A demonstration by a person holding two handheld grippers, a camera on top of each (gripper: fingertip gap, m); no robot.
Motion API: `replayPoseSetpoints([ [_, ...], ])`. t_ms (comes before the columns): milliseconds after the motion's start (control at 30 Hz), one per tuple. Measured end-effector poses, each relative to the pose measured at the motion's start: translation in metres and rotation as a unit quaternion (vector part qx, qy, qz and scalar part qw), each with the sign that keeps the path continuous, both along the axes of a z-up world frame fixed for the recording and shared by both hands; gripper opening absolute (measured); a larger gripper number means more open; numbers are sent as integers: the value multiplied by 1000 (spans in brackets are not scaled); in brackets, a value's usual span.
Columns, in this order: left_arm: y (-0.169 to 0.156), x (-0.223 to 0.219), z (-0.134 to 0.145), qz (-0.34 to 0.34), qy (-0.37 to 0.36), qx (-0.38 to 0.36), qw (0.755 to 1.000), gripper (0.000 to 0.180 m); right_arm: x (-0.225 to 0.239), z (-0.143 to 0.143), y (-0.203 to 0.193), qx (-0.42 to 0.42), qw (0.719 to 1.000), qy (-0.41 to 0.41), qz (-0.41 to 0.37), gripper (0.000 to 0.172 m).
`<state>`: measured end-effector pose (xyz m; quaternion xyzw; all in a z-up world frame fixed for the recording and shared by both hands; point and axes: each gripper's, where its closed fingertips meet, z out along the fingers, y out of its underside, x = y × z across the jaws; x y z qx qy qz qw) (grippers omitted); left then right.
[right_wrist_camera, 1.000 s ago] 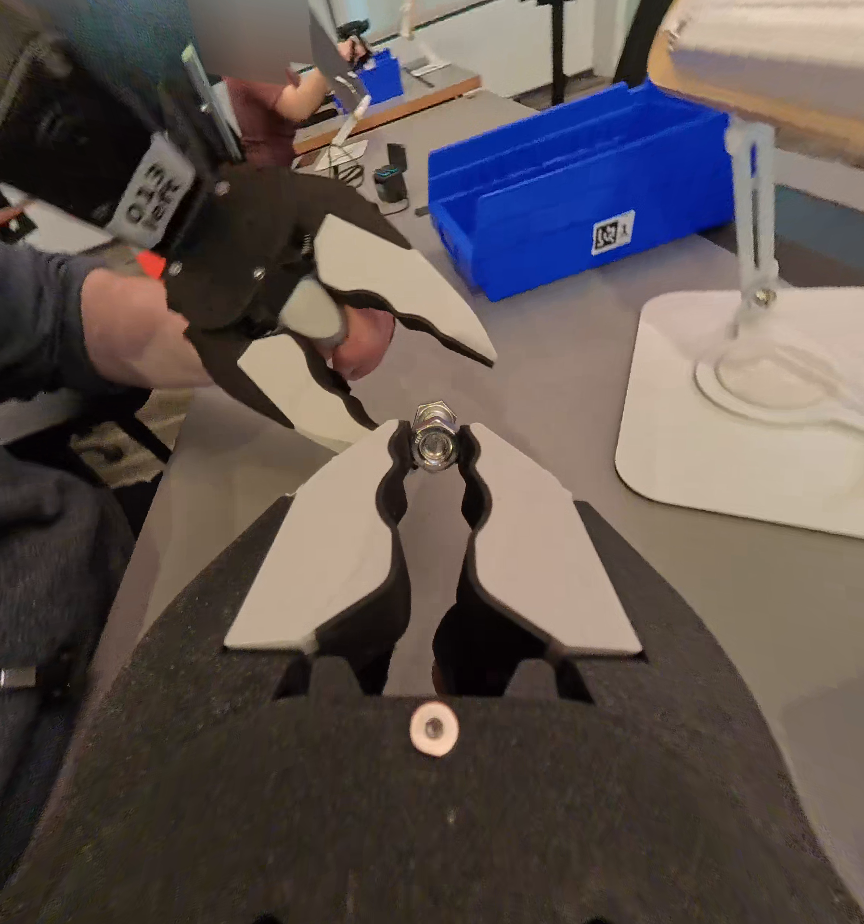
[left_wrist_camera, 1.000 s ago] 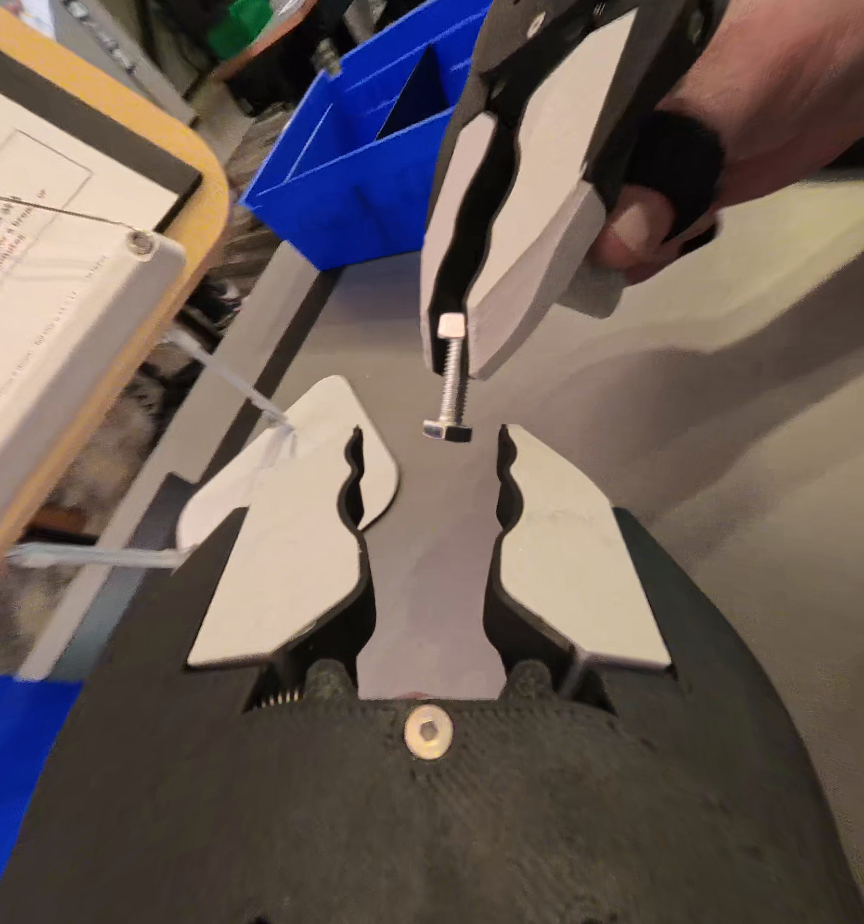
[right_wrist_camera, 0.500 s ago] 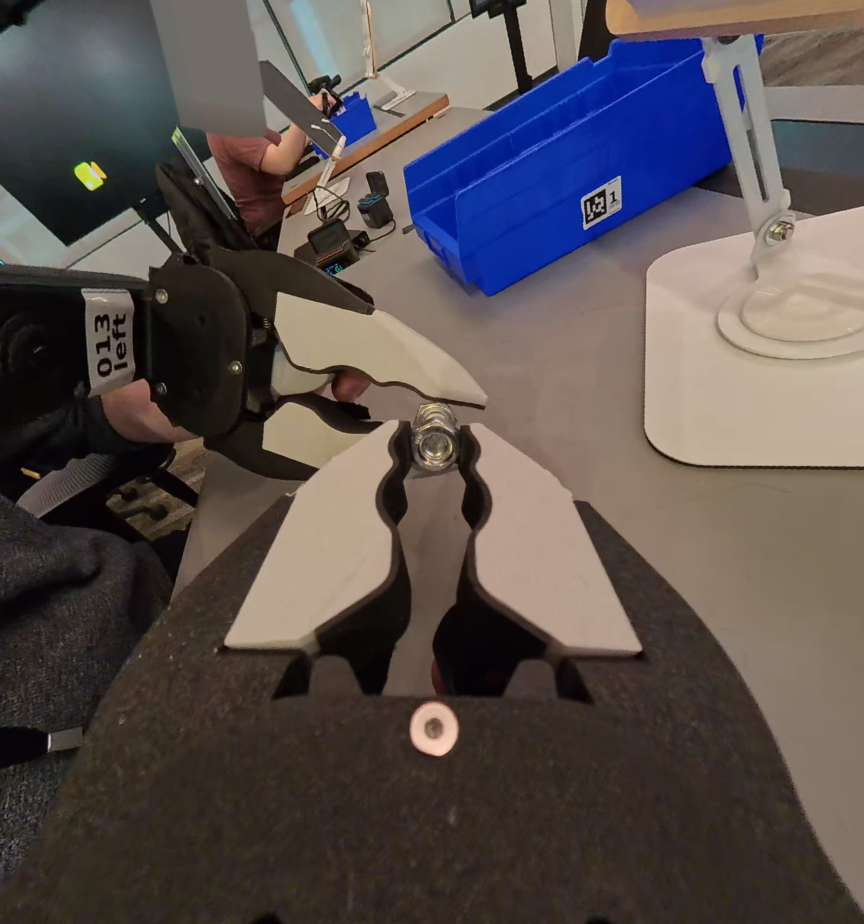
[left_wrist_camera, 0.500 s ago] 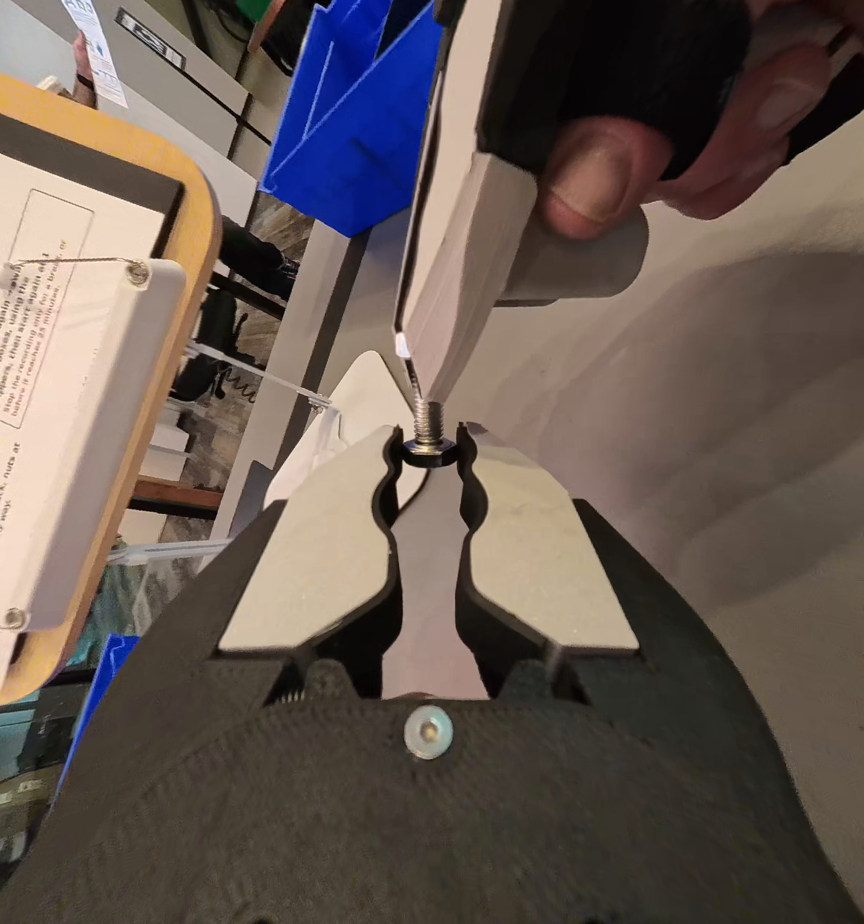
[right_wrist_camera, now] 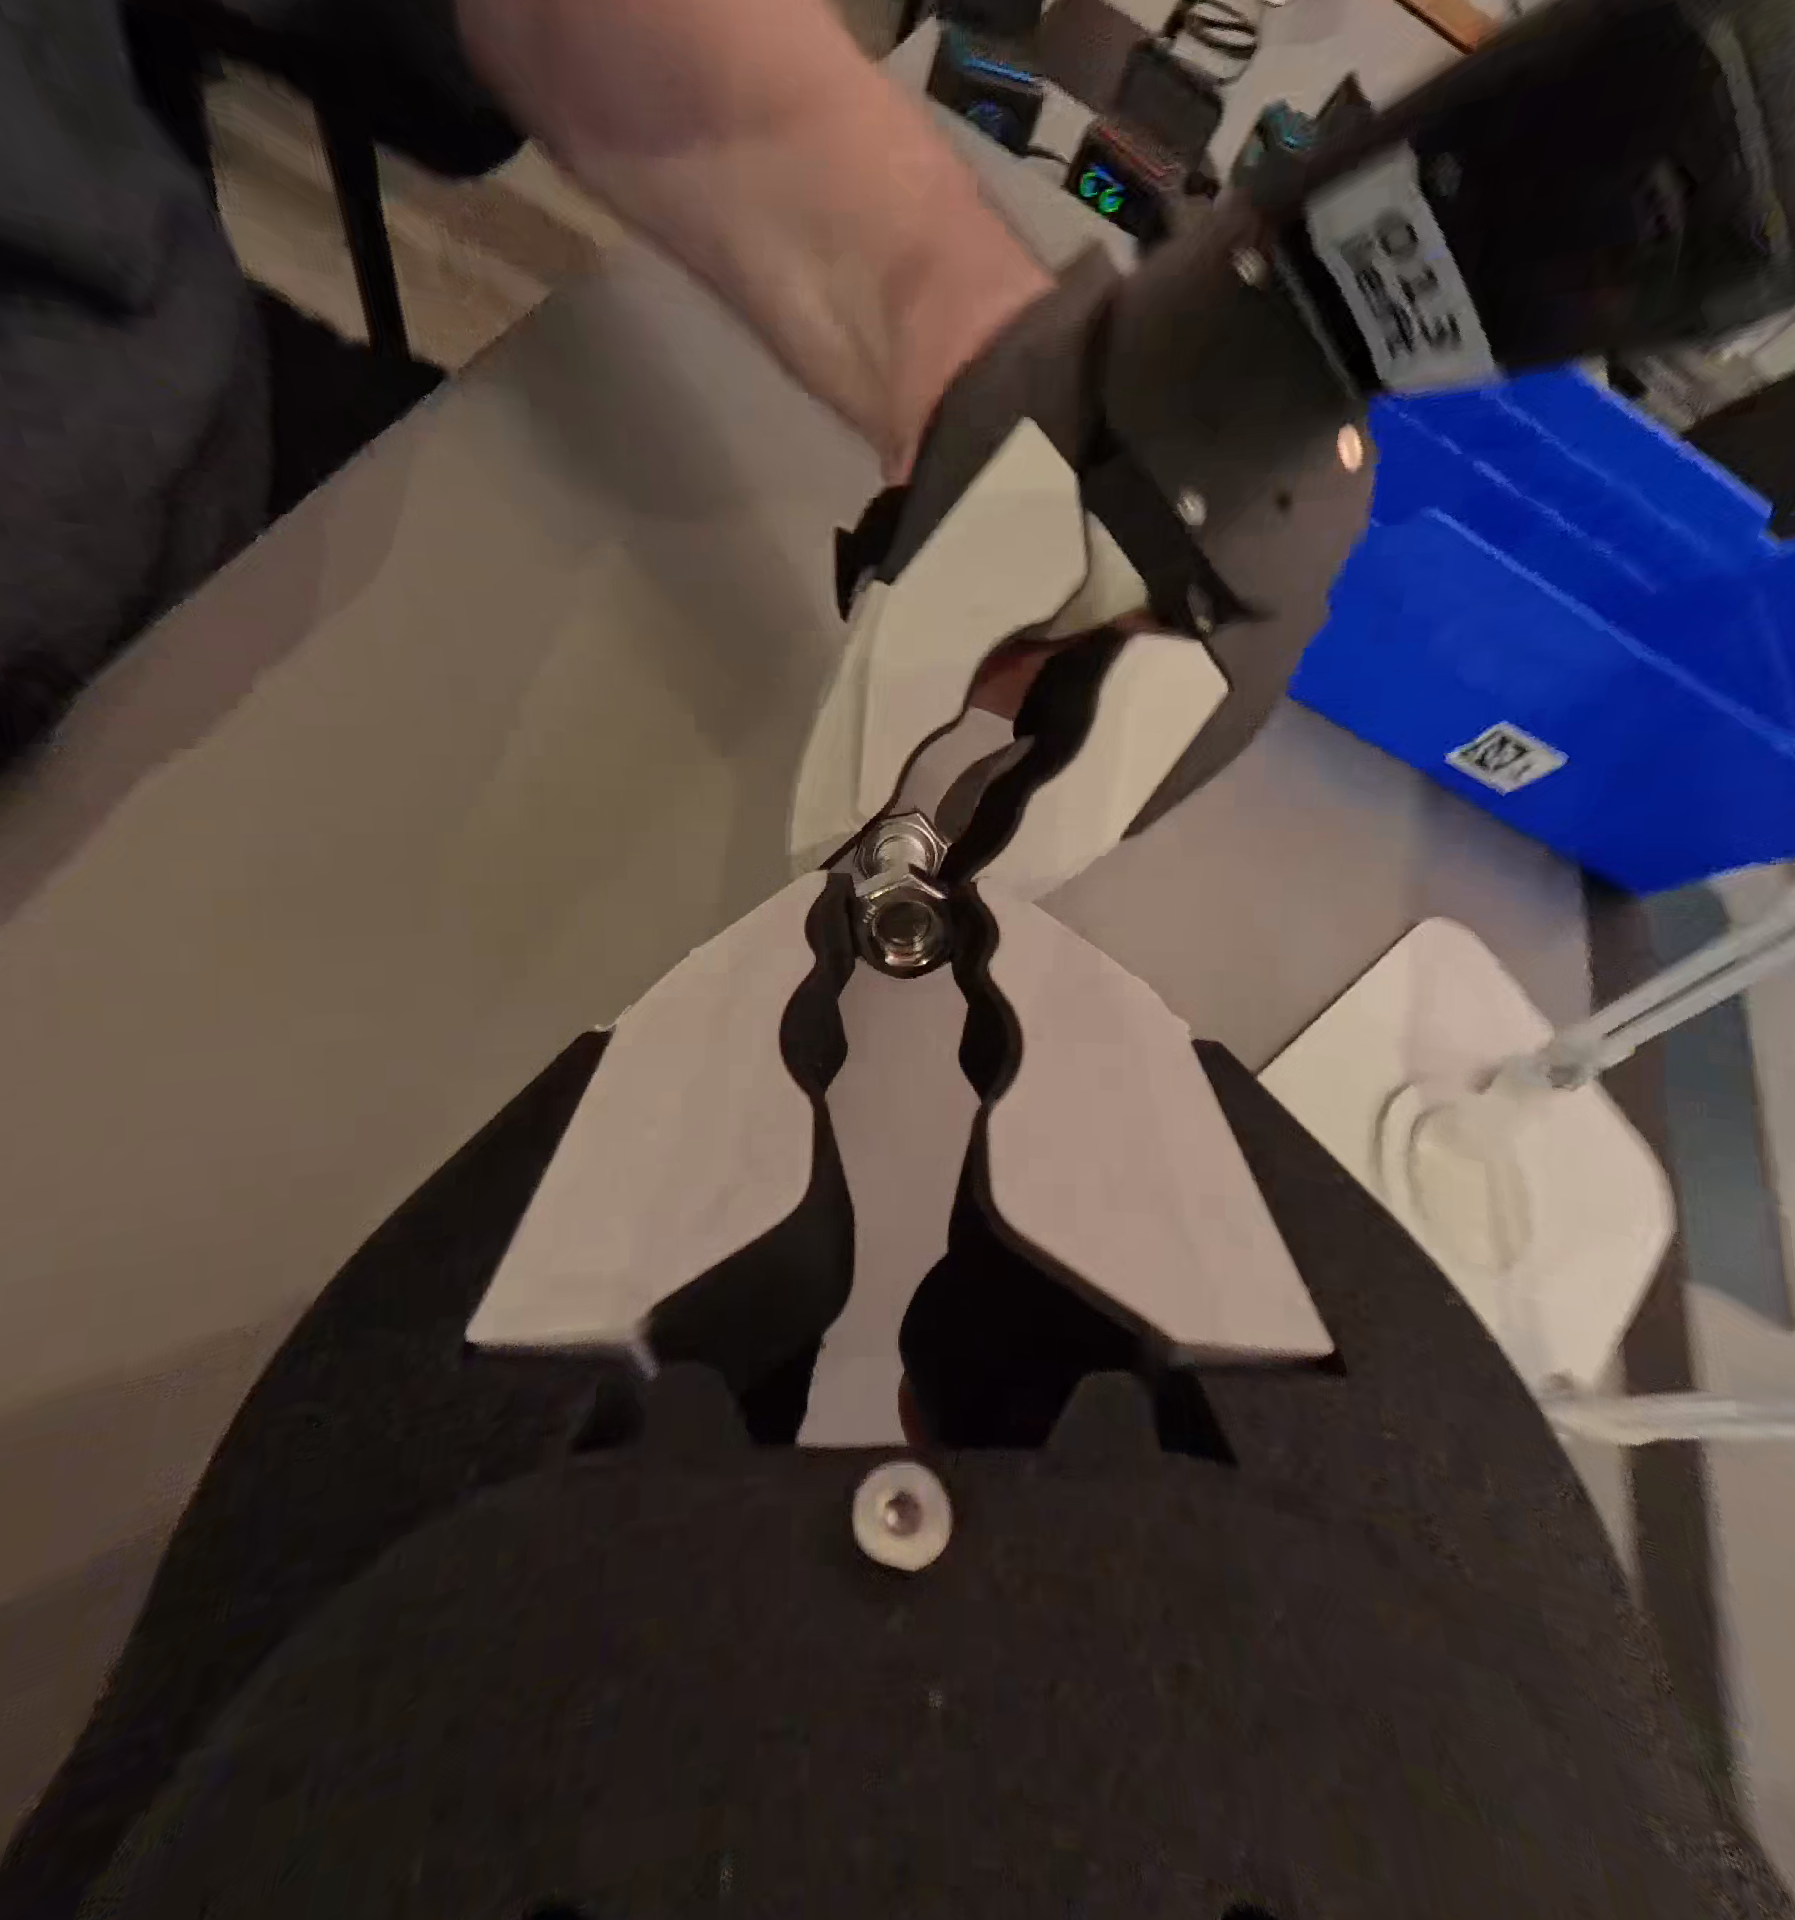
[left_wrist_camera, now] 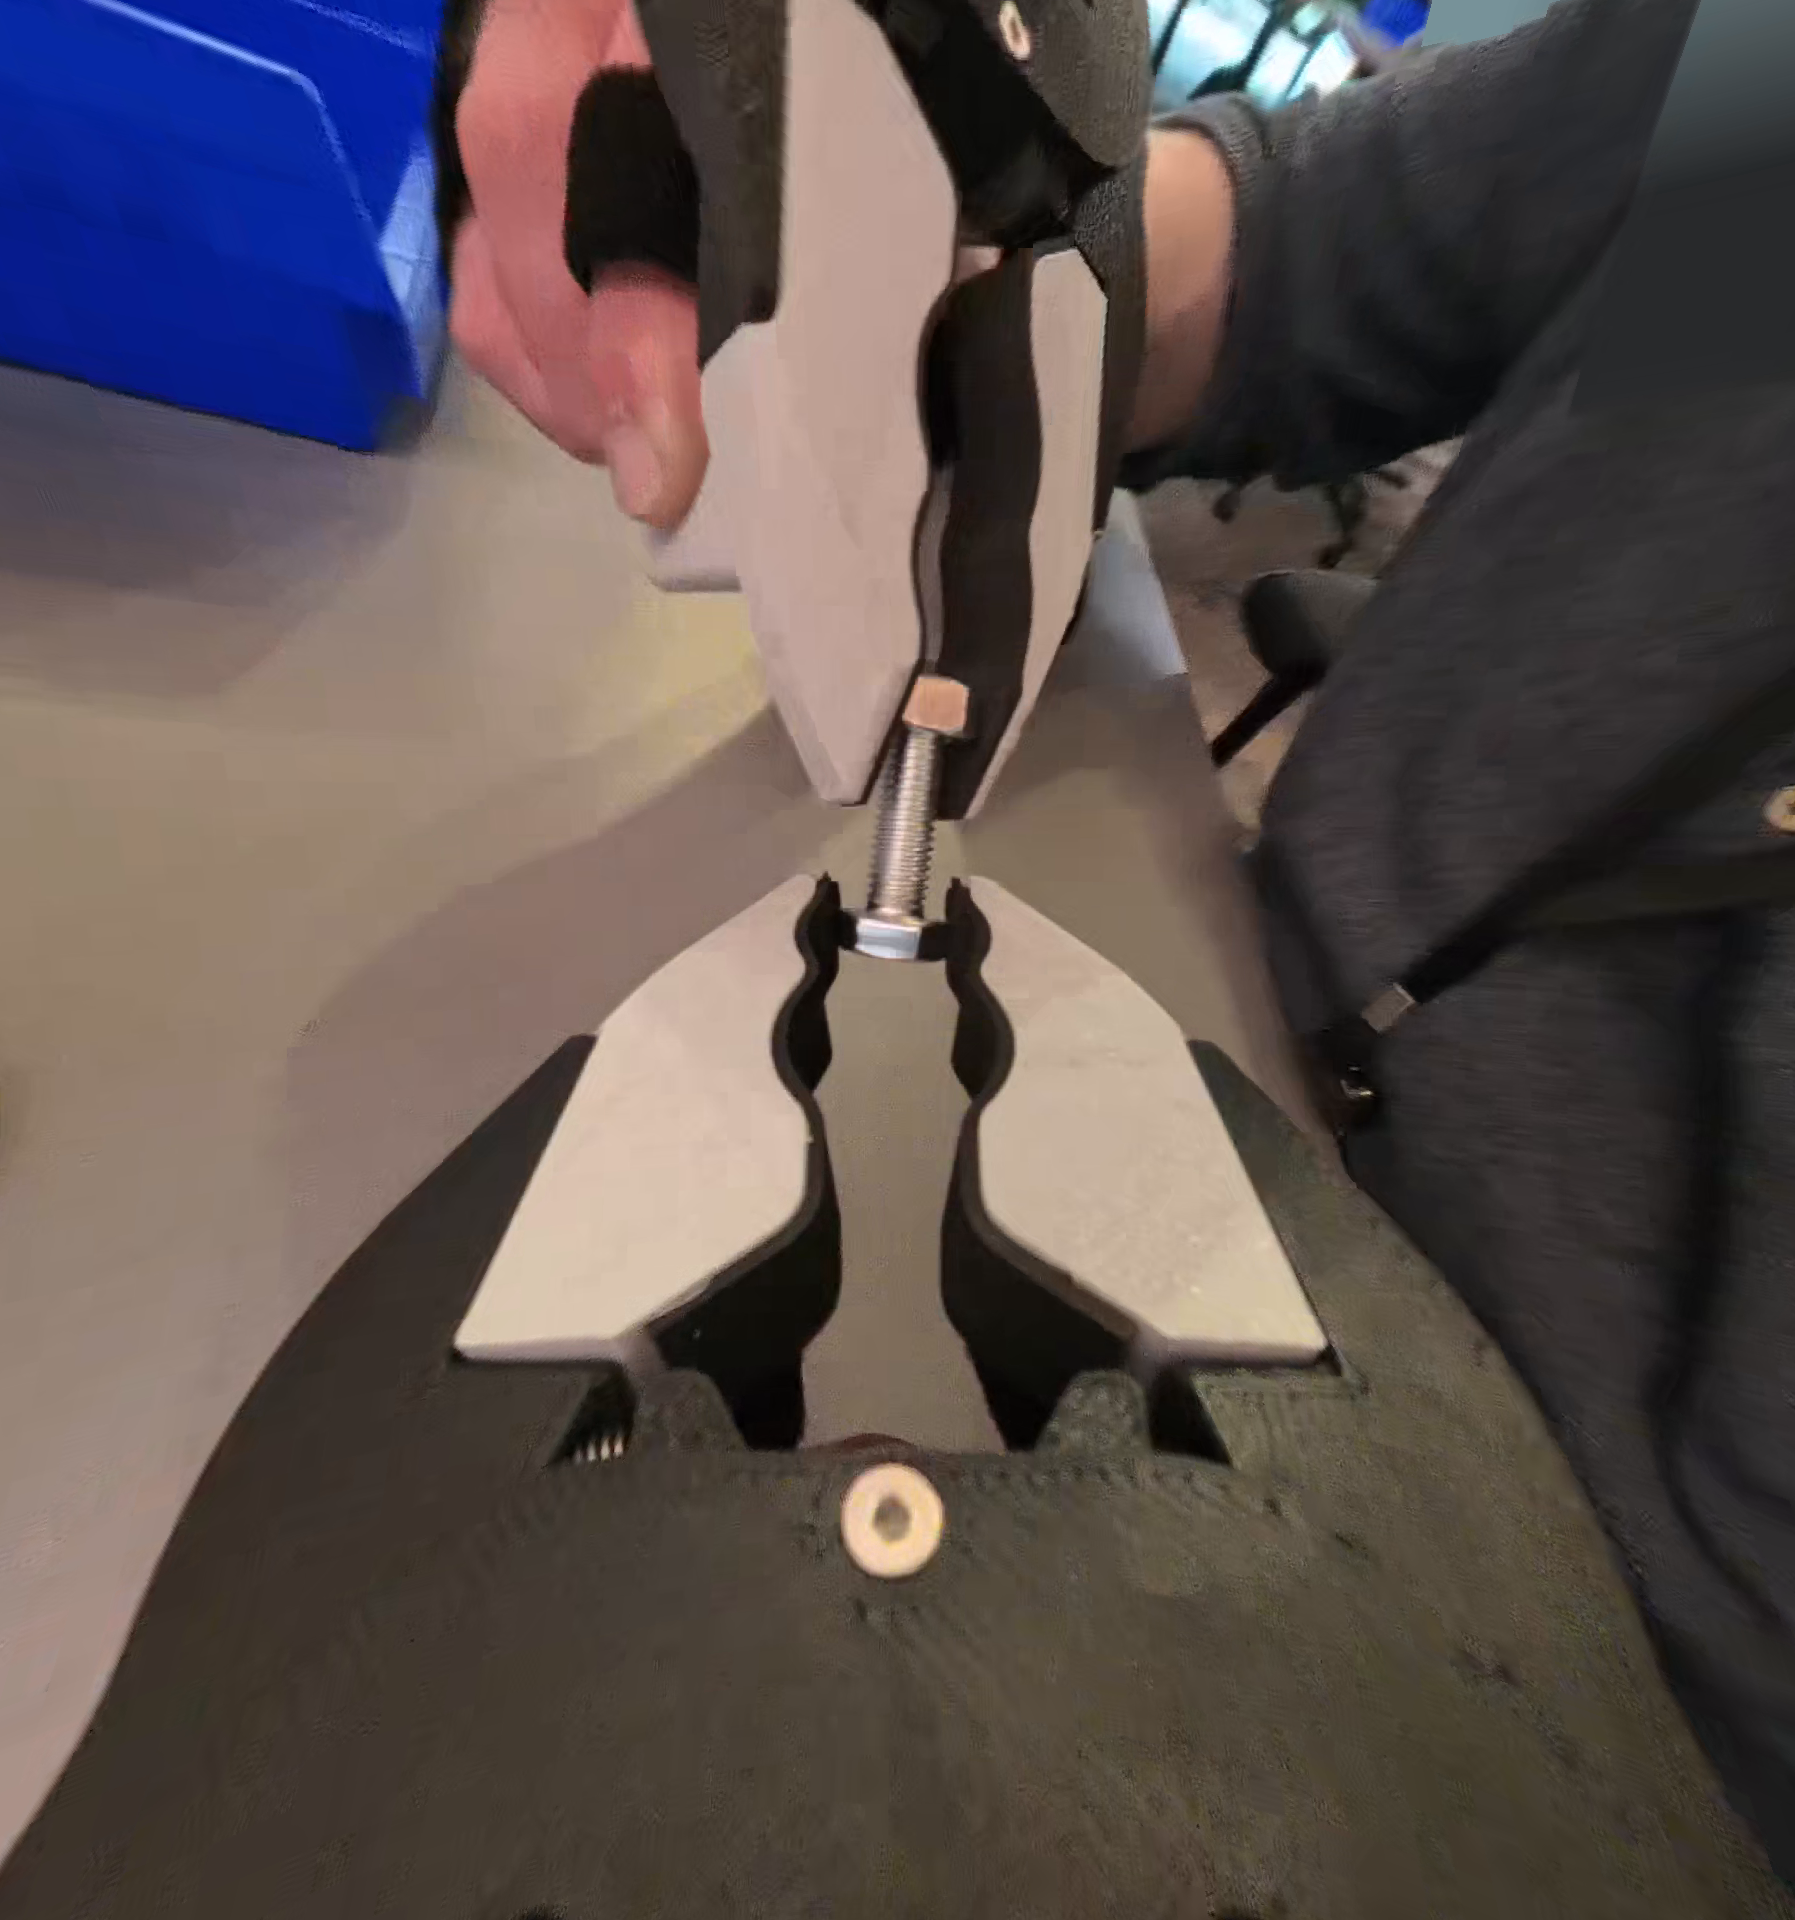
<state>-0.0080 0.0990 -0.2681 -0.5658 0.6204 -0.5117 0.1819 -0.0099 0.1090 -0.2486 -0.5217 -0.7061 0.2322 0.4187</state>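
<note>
A silver threaded steel bolt (left_wrist_camera: 903, 821) is being pinched at both ends, prob so one end stays fixed: left gripper (left_wrist_camera: 891, 940) fingers are clamping its hex nut (left_wrist_camera: 888, 938), right gripper (right_wrist_camera: 898, 935) fingers are being pressed on the hex head, w/ the bolt above the grey table (left_wrist_camera: 249, 727) near a blue plastic bin (left_wrist_camera: 166, 187).

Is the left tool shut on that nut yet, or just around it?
Shut on it. The left tool has both pads pressed against the nut at the bolt's lower end; the right tool grips the head end.

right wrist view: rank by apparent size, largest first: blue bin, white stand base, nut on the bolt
1. blue bin
2. white stand base, close to the bin in apparent size, and nearer the camera, so unsure
3. nut, by far the smallest
</note>
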Motion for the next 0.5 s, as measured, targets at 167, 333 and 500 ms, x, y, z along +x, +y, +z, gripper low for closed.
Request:
replayPoseSetpoints([
  [167,-12,-3,4,-48,-37,-106,993,20,-1,-1,-6,97,991,-72,49,18],
  [333,-14,-4,3,-56,-50,-124,989,20,-2,-3,-8,107,990,-84,45,18],
  [500,-9,-1,5,-35,-54,-86,994,20,-2,0,-6,47,998,-29,10,19],
])
